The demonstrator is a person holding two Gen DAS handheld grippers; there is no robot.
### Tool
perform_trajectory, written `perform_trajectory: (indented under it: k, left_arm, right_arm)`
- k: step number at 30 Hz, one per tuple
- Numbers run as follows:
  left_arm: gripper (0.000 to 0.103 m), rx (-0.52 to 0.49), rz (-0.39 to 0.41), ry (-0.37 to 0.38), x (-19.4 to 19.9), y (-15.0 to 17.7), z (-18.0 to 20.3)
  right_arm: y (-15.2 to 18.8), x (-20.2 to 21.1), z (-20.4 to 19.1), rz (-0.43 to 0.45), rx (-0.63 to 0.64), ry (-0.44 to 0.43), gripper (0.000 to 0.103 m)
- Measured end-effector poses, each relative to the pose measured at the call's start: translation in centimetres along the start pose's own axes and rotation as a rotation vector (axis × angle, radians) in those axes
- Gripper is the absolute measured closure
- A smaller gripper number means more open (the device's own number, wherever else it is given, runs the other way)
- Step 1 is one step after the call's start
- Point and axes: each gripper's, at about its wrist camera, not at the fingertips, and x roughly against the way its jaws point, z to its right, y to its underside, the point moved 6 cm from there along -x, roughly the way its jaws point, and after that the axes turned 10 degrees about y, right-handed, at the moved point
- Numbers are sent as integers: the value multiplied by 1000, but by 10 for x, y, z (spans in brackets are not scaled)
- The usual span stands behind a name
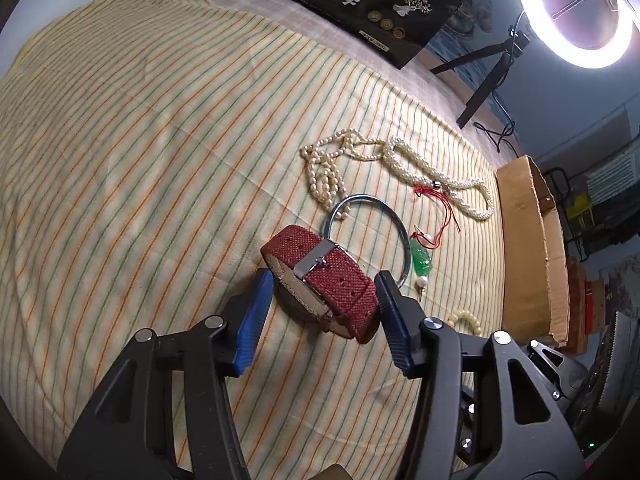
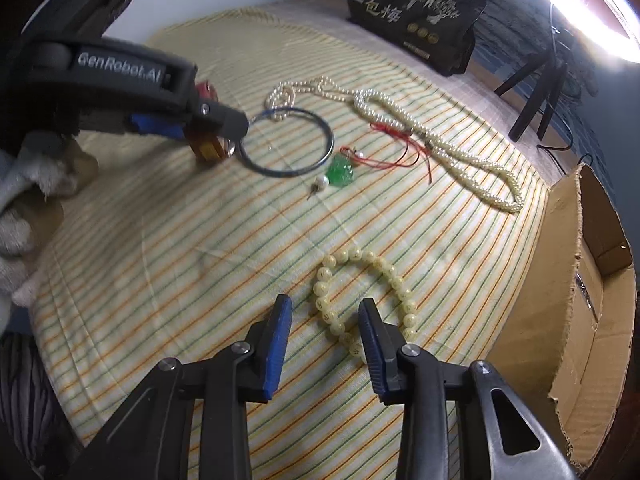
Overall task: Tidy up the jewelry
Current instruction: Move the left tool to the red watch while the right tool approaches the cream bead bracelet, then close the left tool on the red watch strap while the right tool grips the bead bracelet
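A watch with a red woven strap (image 1: 344, 280) lies on the striped cloth (image 1: 140, 160) between the blue pads of my left gripper (image 1: 324, 280). The pads stand close against its two sides and the jaws are open. The right wrist view shows that left gripper (image 2: 212, 132) over the watch (image 2: 208, 150), beside a metal bangle (image 2: 328, 136). My right gripper (image 2: 325, 302) is open over a pale bead bracelet (image 2: 322, 288), with one side of the loop between its fingers. Further back lie a pearl necklace (image 2: 460, 152), a green pendant on red cord (image 2: 340, 170) and a pearl earring (image 2: 322, 182).
An open cardboard box (image 2: 580, 280) stands at the right edge of the cloth. A black printed bag (image 2: 412, 12) sits at the back, with a ring light (image 1: 576, 12) on a tripod (image 1: 480, 88) beside it. A gloved hand (image 2: 24, 200) holds the left gripper.
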Motion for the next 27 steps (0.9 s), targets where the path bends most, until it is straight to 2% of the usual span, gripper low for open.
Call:
perform_trajectory:
  k: [2,3,5,6,8,15,19,27]
  left_arm:
    - [52,-8,3,1,0,0,0]
    - [60,-11,4,4,0,0,0]
    - [68,-21,3,10,2,1,2]
    - [78,-34,4,17,4,1,3]
    - [87,-58,2,13,6,2,5]
    - [88,-83,10,16,11,4,1]
    - [88,-111,24,-4,16,3,1]
    - [90,-138,29,3,26,2,1]
  right_arm:
    - [1,0,0,-4,-1,-1,69]
    - [1,0,0,-8,0,-1,70]
    - [1,-1,0,-13,6,2,73]
    - [2,-1,0,-15,12,4,74]
    - [1,0,-1,-20,18,9,77]
    - [4,0,0,-22,8,18,92]
    - [2,0,5,-17,-20,0,97]
    - [1,10,13,16,-97,-48,98]
